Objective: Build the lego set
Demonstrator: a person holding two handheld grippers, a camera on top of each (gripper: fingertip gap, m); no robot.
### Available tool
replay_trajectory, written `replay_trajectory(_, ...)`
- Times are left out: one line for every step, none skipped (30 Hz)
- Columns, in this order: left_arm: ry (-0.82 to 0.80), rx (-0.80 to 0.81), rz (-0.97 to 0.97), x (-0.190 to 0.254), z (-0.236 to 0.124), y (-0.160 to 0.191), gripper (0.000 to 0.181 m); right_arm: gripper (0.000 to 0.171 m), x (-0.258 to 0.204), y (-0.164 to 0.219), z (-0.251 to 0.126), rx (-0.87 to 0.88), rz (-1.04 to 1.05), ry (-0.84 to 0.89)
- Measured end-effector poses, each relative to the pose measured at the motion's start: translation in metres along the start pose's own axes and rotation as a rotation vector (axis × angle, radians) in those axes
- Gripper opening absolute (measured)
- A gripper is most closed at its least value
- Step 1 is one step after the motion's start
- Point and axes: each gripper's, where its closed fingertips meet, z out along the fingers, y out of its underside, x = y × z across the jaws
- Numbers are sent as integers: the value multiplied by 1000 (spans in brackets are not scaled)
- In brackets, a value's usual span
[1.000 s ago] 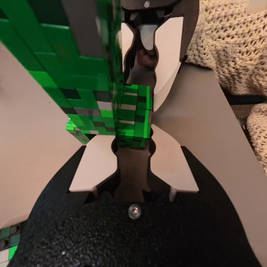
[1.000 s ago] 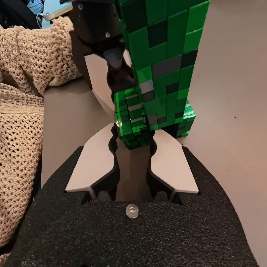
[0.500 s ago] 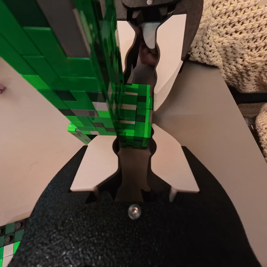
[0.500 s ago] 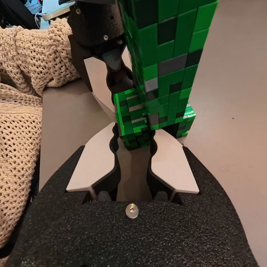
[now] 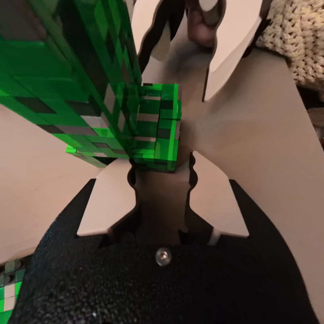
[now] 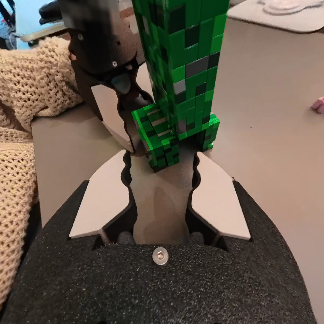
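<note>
Beige desk [image 6: 263, 122]: green lego figure [image 6: 189, 73] standing upright. Left hand-held gripper [image 5: 162, 157] and right hand-held gripper [image 6: 162, 155]: both spread wide, empty, flanking its foot.

Beige tabletop [image 6: 263, 122] with a cream knitted fabric [image 6: 26, 84] at its edge and a small pink object [image 6: 318, 106] lying apart.

Black textured gripper body [image 6: 157, 289], silver hex screw [image 6: 160, 256], pale scalloped fingers [image 6: 103, 201], cream knit sleeve [image 6: 26, 84]

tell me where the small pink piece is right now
Right wrist view only: the small pink piece lies on the table at the far right edge, right of the green lego figure.
</note>
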Motion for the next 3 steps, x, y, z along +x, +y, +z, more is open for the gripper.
replay_trajectory(1,-1,-3,0,0,0,61,67,1,-4,-4,38,0,25)
replay_trajectory(4,-4,-11,0,0,1,64,66,2,-8,-8,80,0,48)
replay_trajectory(11,-7,-19,0,0,1,66,65,3,-11,-12,119,1,66)
